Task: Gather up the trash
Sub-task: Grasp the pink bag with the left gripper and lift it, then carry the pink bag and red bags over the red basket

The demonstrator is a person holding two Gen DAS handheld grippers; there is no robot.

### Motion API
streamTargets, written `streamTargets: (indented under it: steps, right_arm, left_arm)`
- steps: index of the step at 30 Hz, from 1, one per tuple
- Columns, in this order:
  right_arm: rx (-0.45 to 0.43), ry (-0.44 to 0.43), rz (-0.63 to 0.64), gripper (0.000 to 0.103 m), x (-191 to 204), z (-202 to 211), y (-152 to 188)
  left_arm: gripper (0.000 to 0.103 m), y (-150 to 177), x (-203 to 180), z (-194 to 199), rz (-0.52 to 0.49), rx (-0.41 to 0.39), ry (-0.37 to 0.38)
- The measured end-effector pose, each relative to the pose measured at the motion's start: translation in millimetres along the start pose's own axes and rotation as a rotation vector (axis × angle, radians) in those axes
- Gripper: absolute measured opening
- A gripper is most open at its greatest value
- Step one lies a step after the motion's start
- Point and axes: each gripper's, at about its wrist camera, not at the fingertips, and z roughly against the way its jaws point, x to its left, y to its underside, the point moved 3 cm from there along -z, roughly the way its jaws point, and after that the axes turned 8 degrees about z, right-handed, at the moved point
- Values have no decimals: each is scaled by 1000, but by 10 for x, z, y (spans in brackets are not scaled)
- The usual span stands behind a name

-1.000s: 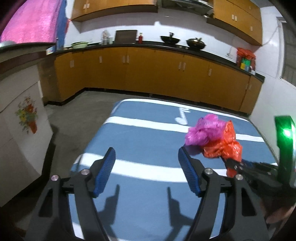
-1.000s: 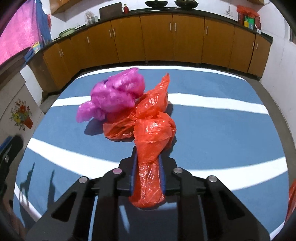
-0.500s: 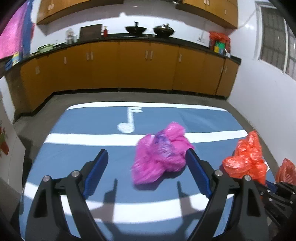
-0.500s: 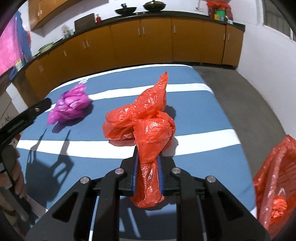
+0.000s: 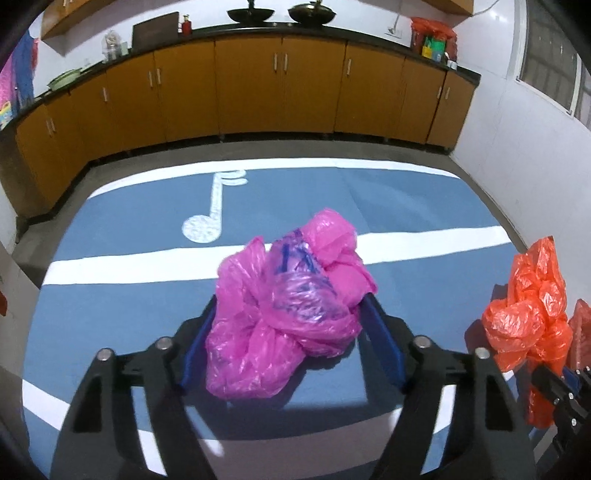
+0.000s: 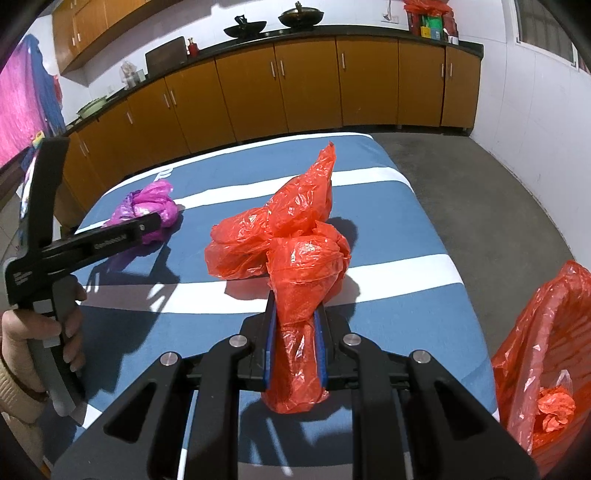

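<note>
Trash bags dominate a blue striped tabletop (image 5: 110, 314): a crumpled pink bag (image 5: 288, 314) sits between the spread blue pads of the left gripper (image 5: 288, 343), jaws flanking it on both sides but not visibly pinching. The right gripper (image 6: 295, 354) clamps the twisted tail of an orange bag (image 6: 295, 266), its bulk pointing straight ahead. An orange-lined bin (image 6: 546, 362) waits just off the table's right edge, nearer the right hand.

Ahead of the gripper, beyond the blue white-striped table (image 5: 110, 295), orange-brown cabinets (image 5: 280, 92) under a black counter (image 5: 369, 34) line a white wall (image 5: 524, 155), with a window (image 5: 554, 48) to the right and grey floor (image 6: 498, 206).
</note>
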Motion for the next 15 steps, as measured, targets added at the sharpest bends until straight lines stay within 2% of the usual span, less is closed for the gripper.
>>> streamTargets:
  steps: [2,6,15]
  right_arm:
    - [-3,0,2,18,4,24,8]
    - [-11,3,5,18,2,81,14]
    - [-43,20,2,18,-24,296,-14]
  left_arm:
    - [55,12,-32,-17,-7,4,11]
    - [44,50,-74,-5,-23,-3,18]
    - [41,184,-88,285,-25,-51,-22]
